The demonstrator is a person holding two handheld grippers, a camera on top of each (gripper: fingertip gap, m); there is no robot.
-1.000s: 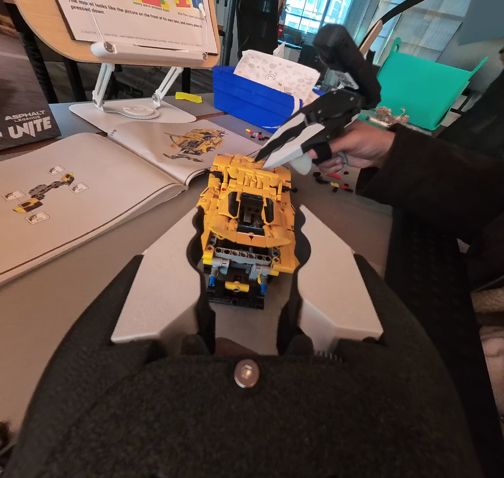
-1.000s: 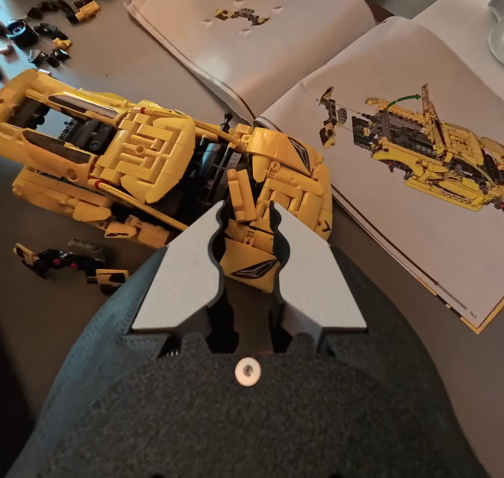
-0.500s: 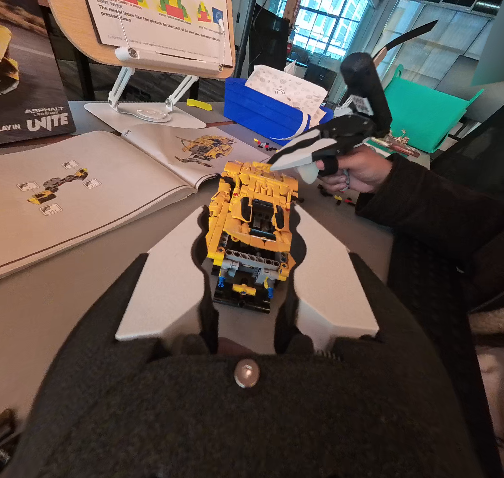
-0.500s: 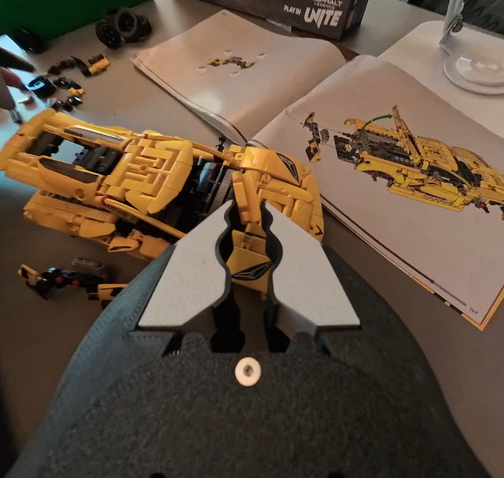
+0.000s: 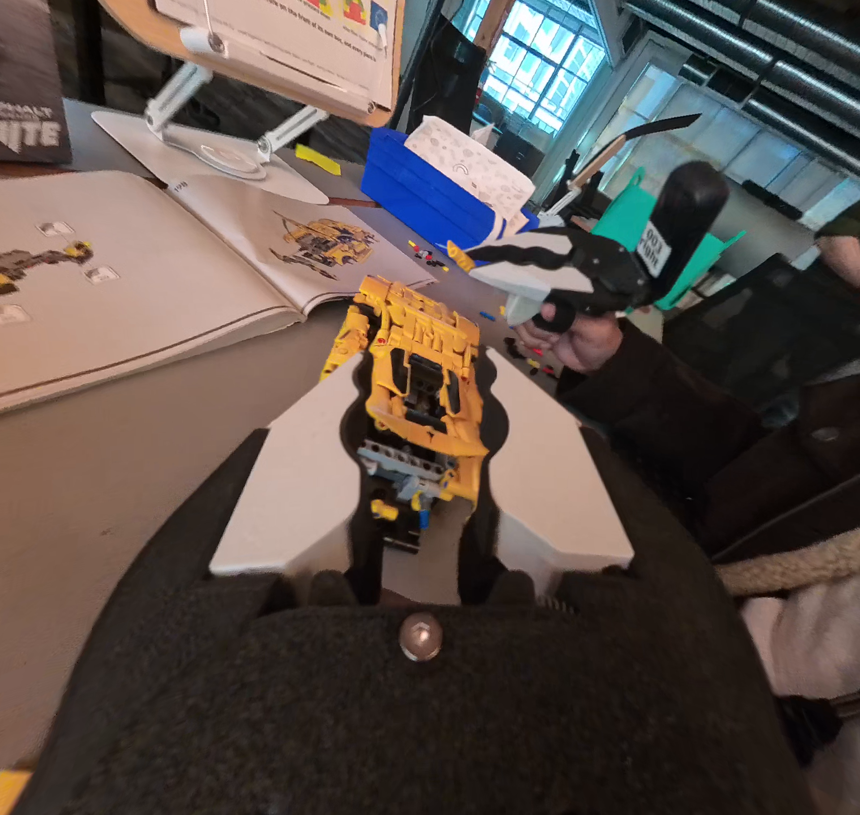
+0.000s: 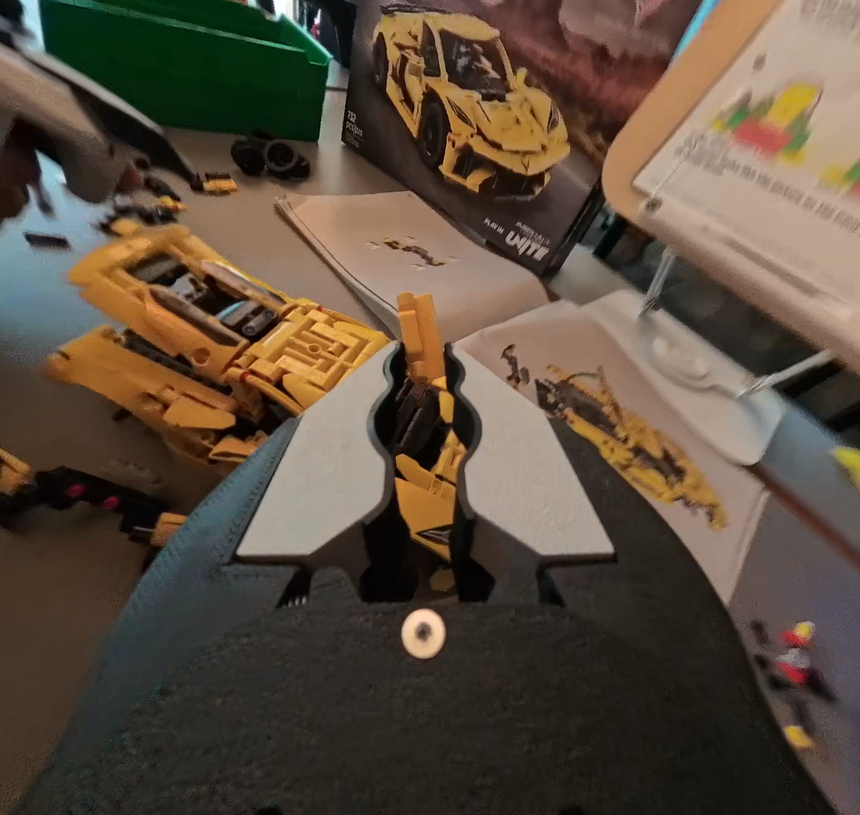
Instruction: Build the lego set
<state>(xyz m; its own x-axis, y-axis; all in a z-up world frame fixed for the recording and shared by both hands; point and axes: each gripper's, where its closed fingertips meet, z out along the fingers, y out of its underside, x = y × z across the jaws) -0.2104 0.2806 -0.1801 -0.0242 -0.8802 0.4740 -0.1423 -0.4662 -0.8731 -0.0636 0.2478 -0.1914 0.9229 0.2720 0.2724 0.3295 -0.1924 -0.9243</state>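
Note:
The yellow lego car (image 5: 419,327) lies on the grey table, also seen in the right wrist view (image 6: 209,355). My left gripper (image 5: 426,360) is open and hovers over the car's rear end, its white fingers (image 5: 298,490) on either side of the bodywork. It shows blurred at the far left of the right wrist view (image 6: 116,141). My right gripper (image 6: 421,350) is shut on a yellow and black sub-assembly (image 6: 419,327) and holds it in the air beyond the car's front. The left wrist view shows it (image 5: 465,262) with a yellow tip (image 5: 455,253) sticking out.
The open instruction booklet (image 5: 163,281) lies left of the car. The set's box (image 6: 465,118), a green bin (image 6: 177,62) and black tyres (image 6: 270,157) stand behind. A blue bin (image 5: 419,188), a sheet stand (image 5: 223,150) and loose small pieces (image 6: 70,499) are nearby. My hands' fingertips stand some 15 cm from each other.
My right gripper has closed on the yellow sub-assembly at the car's front and lifted it up and away. My left gripper has tilted and stayed over the car's rear.

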